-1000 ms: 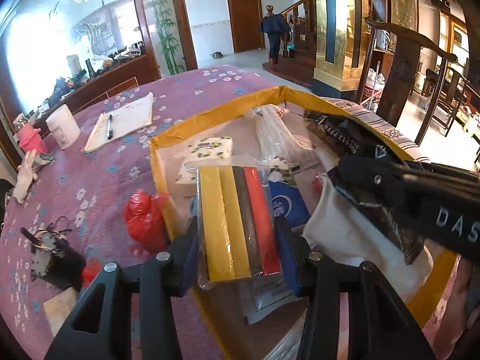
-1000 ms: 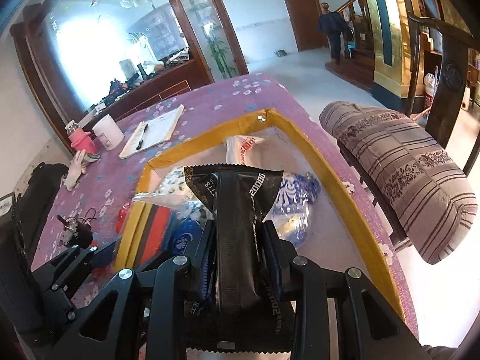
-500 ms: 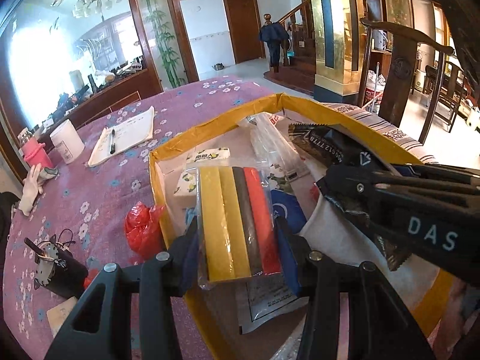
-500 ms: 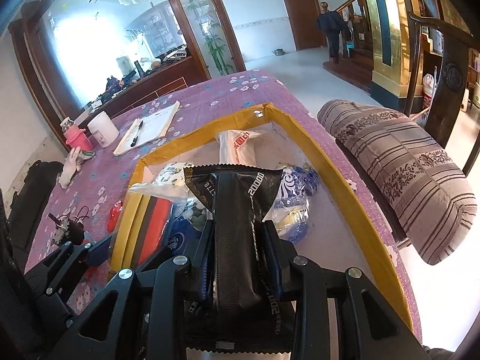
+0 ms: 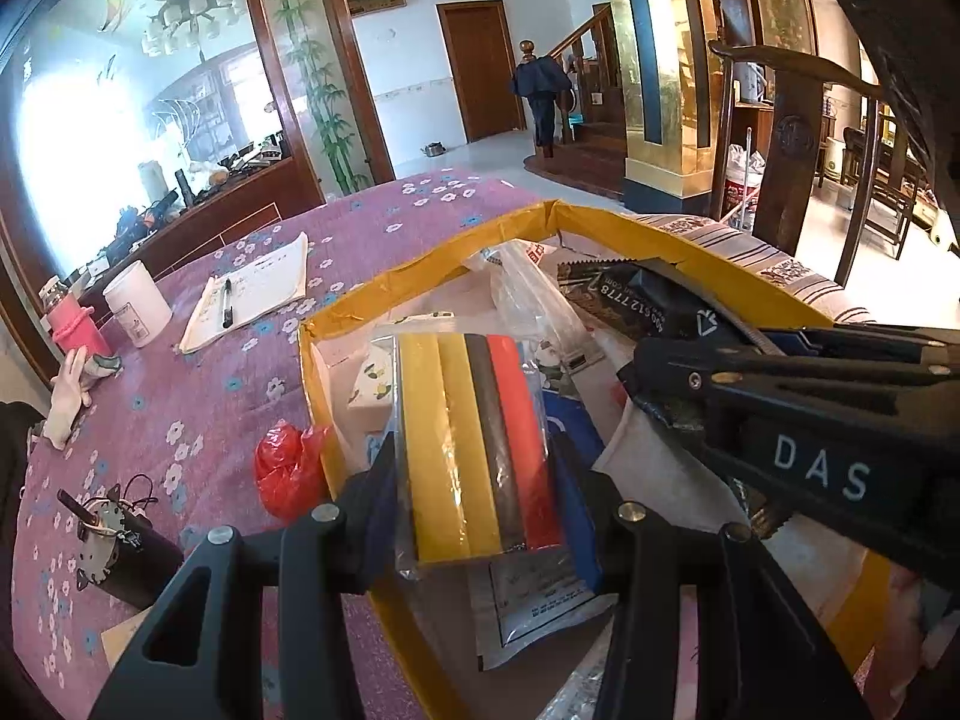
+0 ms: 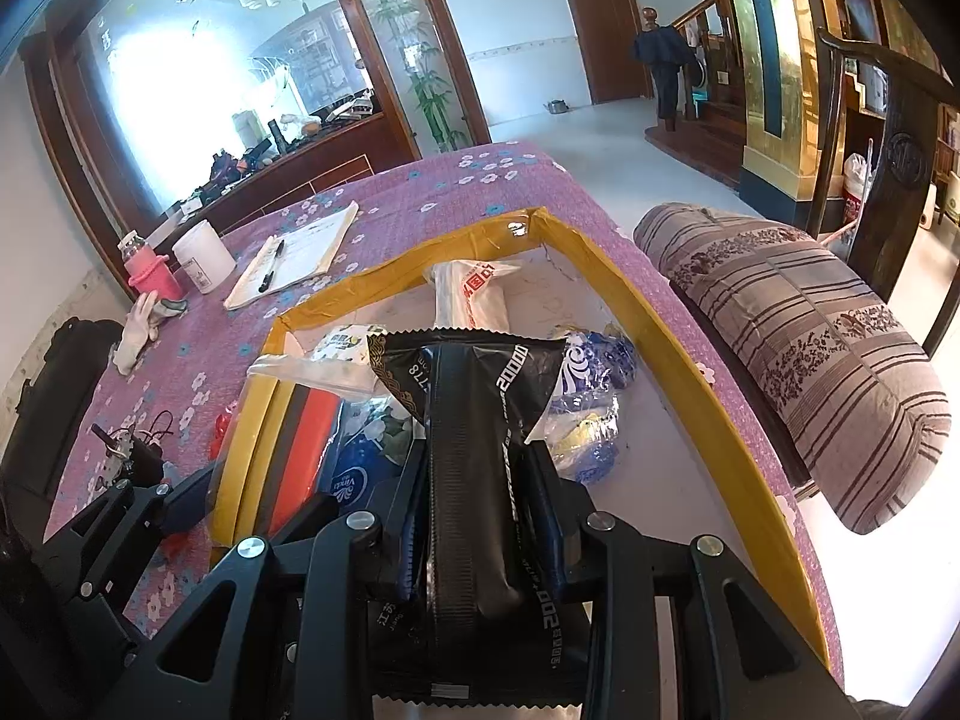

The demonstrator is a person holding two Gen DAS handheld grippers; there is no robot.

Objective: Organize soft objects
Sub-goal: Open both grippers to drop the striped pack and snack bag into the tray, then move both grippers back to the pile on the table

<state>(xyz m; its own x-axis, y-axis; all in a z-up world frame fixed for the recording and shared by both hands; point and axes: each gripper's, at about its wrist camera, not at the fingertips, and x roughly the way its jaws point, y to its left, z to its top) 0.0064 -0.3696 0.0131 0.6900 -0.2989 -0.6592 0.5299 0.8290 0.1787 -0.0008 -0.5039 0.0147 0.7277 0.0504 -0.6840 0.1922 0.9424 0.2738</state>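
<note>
Left gripper (image 5: 474, 468) grasps a clear pack of coloured strips (image 5: 477, 438), jaws clenched on its long sides; long axis runs near to far, far end over the near-left part of the yellow-edged box (image 5: 606, 222). Right gripper (image 6: 480, 510) grasps a black pouch (image 6: 471, 420) likewise, long axis near to far, serrated far end above the box's middle. Red bag (image 5: 282, 468) lies on the purple tablecloth (image 5: 198, 384), just left of the box.
</note>
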